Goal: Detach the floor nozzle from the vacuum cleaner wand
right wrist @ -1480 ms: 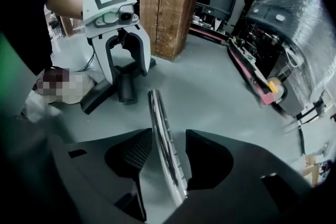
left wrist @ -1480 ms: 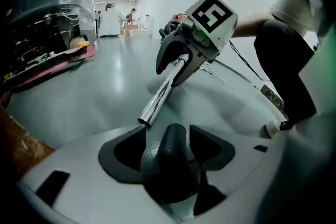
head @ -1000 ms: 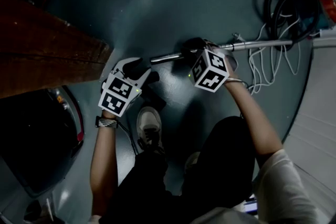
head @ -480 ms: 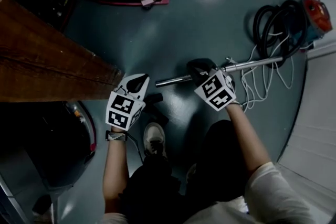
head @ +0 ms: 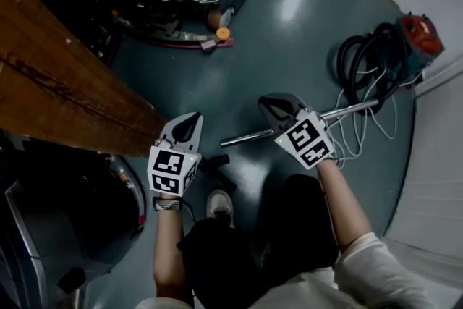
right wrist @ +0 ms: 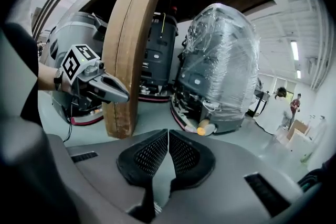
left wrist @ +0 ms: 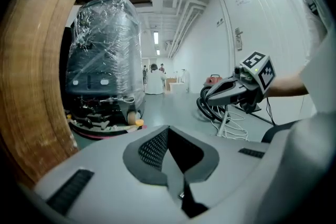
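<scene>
1. Hovering over the glossy grey-green floor point(head: 289, 47), the left gripper point(head: 186, 128) and the right gripper point(head: 273, 106) both have their jaws pressed together, with nothing between them.
2. The long silver metal vacuum wand point(head: 246, 137) lies on the floor. In the head view its axis runs from lower left to upper right, passing under the right gripper toward the coiled black hose point(head: 365, 61) and the red vacuum body point(head: 418, 32).
3. Its near end looks bare. A small black piece point(head: 214, 163), probably the floor nozzle, lies just beside that end near the person's pale shoe point(head: 219, 205); the light is too dim to be sure the two are apart.
4. That piece sits below and between the grippers, nearer the left one. Both gripper views look out across the room, so I judge that reaching it would mean tilting the jaws down and spreading them.
</scene>
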`<state>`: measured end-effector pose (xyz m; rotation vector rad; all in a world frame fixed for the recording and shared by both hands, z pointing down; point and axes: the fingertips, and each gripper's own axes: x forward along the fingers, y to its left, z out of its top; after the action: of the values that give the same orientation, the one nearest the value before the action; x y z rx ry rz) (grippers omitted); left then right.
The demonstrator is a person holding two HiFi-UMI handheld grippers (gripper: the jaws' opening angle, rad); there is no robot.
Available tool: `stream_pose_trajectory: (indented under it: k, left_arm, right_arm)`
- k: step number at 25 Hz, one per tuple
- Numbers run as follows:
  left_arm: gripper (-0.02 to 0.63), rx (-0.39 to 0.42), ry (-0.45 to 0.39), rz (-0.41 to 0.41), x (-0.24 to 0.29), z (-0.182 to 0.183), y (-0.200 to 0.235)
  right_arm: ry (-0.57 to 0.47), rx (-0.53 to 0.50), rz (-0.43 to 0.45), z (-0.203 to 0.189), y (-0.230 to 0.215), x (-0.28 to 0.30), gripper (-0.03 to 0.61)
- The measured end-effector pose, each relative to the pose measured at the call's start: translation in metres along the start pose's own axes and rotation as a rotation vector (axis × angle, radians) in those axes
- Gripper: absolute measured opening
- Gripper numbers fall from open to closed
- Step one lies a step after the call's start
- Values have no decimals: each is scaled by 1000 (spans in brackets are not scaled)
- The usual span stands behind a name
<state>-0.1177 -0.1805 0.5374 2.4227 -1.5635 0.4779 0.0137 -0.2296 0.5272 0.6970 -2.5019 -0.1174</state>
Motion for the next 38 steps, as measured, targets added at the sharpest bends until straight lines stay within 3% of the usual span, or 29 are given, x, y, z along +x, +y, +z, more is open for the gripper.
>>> stream_pose_trajectory:
  k: [8,13,21,28,38]
  left_arm:
    - [2,114,-115,43,-35,92,-4]
    - [2,116,-175,76,-65,147,-10]
    - [2,189,-245,133,-97,208,-24]
    - [2,213,-262,139,-103,228,-32]
    - [2,211,-257,129,-105,222,-37]
  right_arm:
    - [-129,2,-75,81,-17,-55,32]
    - [-211,-24,-99,130,-23,-95,32]
    - [-310,-54,-109,189,-27,-135,31]
    - [-305,-66,-118,197,-31,-142,28]
    - [-310,-53,-113,195,-27,-143,29]
